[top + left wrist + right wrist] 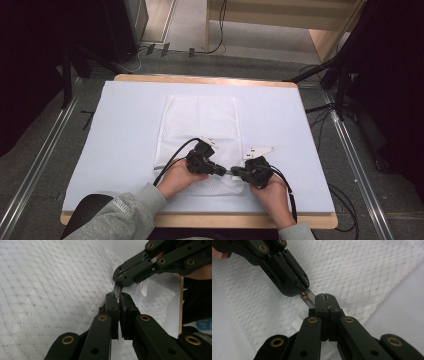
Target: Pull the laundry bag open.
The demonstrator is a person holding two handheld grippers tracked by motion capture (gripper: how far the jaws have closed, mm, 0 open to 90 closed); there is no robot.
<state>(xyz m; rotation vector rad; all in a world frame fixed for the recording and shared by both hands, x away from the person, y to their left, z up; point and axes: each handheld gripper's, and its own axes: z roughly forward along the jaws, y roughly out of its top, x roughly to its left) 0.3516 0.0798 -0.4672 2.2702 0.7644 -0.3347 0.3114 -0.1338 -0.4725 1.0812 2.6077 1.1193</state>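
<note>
A white mesh bag [200, 120] lies flat on the white-covered table [285, 125], its zipper edge toward the person. My left gripper [223, 171] is shut on the small brass zipper pull [305, 295]. In the left gripper view its jaws [117, 295] close on the pull. My right gripper [236, 173] meets it tip to tip from the right and is shut on the grey zipper tape [310, 299] at the bag's edge [325, 298]. The two sets of tips are only a short gap apart.
A white label tab [297, 323] sticks out of the bag's near edge. The table's wooden front edge [200, 220] runs just behind the hands. Cables [170, 165] trail from both grippers. Dark stands and cables sit on the floor at both sides.
</note>
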